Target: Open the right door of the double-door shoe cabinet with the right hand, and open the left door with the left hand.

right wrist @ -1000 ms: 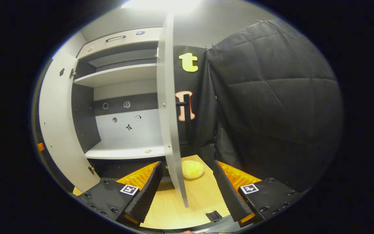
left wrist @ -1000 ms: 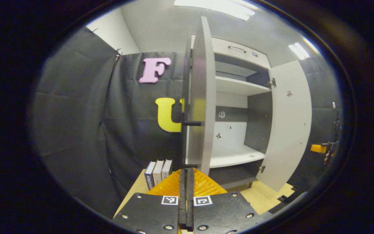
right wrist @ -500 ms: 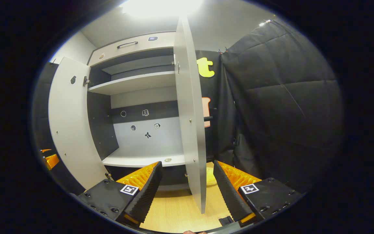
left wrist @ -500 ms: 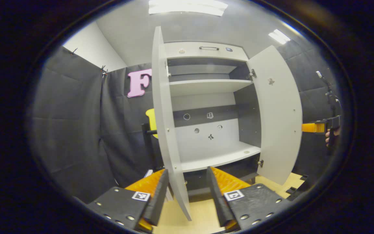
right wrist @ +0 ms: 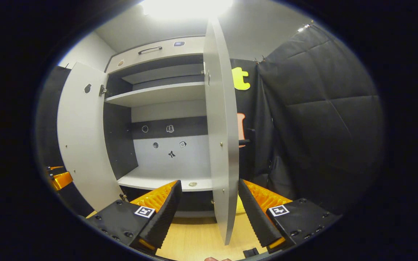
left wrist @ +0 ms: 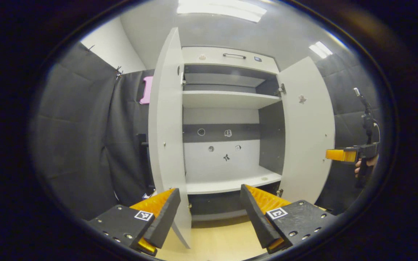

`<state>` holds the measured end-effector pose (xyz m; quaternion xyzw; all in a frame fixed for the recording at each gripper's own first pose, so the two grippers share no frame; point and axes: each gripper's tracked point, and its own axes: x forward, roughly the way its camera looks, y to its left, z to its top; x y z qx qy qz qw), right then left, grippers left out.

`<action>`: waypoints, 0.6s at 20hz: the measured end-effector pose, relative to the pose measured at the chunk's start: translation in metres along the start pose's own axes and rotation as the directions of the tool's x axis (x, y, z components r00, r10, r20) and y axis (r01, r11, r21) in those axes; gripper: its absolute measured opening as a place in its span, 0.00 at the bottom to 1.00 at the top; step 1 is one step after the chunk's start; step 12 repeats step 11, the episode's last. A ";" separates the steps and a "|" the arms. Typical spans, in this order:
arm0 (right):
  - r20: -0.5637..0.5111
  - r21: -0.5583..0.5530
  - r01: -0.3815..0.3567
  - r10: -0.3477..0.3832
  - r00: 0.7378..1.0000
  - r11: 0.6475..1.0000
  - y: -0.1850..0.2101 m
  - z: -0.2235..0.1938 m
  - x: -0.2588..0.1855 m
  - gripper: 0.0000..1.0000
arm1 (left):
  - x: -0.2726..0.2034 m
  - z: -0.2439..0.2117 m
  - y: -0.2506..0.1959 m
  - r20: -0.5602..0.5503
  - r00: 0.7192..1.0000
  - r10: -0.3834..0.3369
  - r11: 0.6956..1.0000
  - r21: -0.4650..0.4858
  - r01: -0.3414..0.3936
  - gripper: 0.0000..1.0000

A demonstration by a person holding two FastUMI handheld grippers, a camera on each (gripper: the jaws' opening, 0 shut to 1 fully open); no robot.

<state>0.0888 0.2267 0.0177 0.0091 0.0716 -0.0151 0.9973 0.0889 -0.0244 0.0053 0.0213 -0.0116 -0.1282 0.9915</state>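
The shoe cabinet [left wrist: 223,99] stands with both doors swung out, its pale shelves bare. In the left gripper view the left door [left wrist: 165,127] hangs edge-on just inside my left finger, and my left gripper [left wrist: 209,217] is open, not pressing on it. The right door [left wrist: 307,127] stands wide at the right, with my right gripper [left wrist: 343,155] in a hand beyond it. In the right gripper view the right door [right wrist: 223,137] runs down between the fingers of my open right gripper [right wrist: 209,214]. The left door [right wrist: 85,137] stands open at the left, with the left gripper [right wrist: 58,177] beside it.
A drawer front with a handle [left wrist: 234,55] tops the cabinet. Black cloth walls close in on both sides. The cabinet stands on a light wooden surface [right wrist: 194,243]. A yellow round object [right wrist: 238,206] lies behind the right door. A stand with a cable [left wrist: 367,112] rises at the far right.
A second ago my left gripper was shut by the left door's handle; it has since opened and drawn back, and the door now stands wider. The right gripper stayed open and shifted slightly.
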 end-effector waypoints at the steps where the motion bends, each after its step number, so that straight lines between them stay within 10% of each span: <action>1: -0.005 -0.009 -0.011 0.011 1.000 1.000 0.001 0.000 0.003 0.98 | 0.002 0.001 0.000 0.007 1.000 0.006 1.000 0.011 -0.006 0.99; 12: -0.020 0.007 -0.085 0.085 0.996 0.996 0.010 -0.006 -0.005 0.92 | 0.018 -0.007 -0.002 -0.010 0.994 0.107 0.992 -0.062 -0.108 0.99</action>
